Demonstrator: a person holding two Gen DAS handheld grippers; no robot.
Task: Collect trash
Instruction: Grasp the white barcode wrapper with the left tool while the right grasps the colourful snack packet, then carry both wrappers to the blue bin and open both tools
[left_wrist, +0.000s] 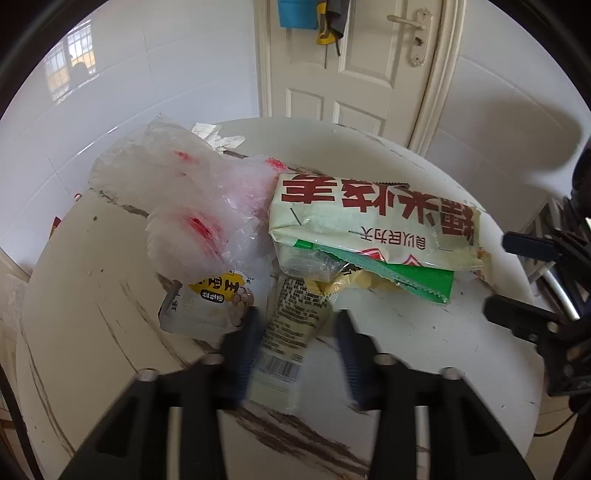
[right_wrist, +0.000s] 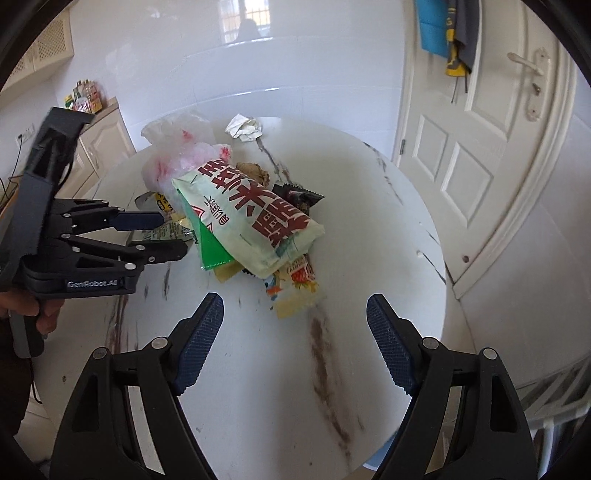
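Left wrist view: we see the trash heaped at the middle of a round white table (left_wrist: 424, 332) with dark marble veins. The left gripper (left_wrist: 297, 314) points down at the near edge of the heap, and a pale wrapper (left_wrist: 291, 325) with small print and a barcode lies between its two fingers. Both fingers are blurred and stand close against the wrapper's sides; we cannot tell whether the pads already press on it. A pouch (left_wrist: 210, 306) with a yellow label lies just left of this wrapper. Behind it are crumpled clear plastic bags (left_wrist: 192, 206) with red print. A large pale-green bag (left_wrist: 369, 221) with red characters rests on top of the heap, over a green wrapper (left_wrist: 417, 280). In the right wrist view, the right gripper (right_wrist: 293, 299) is released: its jaws stand wide apart above bare tabletop, near the heap, with nothing between them. A colourful wrapper (right_wrist: 295, 284) sticks out from under the large bag, just beyond the fingertips. A crumpled paper (right_wrist: 243, 127) lies apart at the far edge of the table. A hand (right_wrist: 44, 314) holds the left gripper's handle at the left edge.
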